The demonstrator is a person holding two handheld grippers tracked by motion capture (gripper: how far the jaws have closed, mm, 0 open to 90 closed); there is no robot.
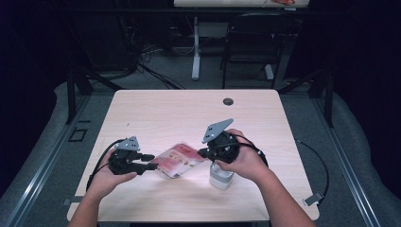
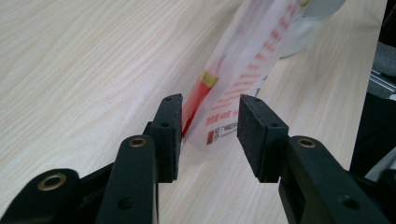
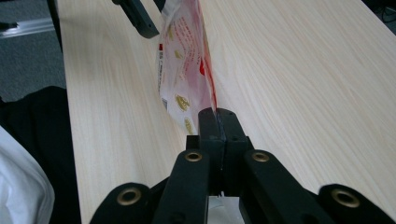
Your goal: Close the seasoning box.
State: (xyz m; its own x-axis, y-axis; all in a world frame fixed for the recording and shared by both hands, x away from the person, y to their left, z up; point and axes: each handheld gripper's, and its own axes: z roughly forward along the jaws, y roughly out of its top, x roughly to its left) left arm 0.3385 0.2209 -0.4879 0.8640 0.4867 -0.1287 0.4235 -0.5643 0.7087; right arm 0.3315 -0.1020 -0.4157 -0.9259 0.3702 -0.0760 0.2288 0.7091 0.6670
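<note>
One snack packet, held above the desk: right hand-held gripper clamps one edge to steady it; left hand-held gripper stands open around the opposite end, likely about to grip.

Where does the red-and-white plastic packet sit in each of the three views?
High view: packet at table centre-front, between the two grippers.
Left gripper view: upper centre-right, its end between the open fingers.
Right gripper view: upper centre, pinched edge-on by the shut fingers.
Shared landmark: the pale wooden table.
</note>
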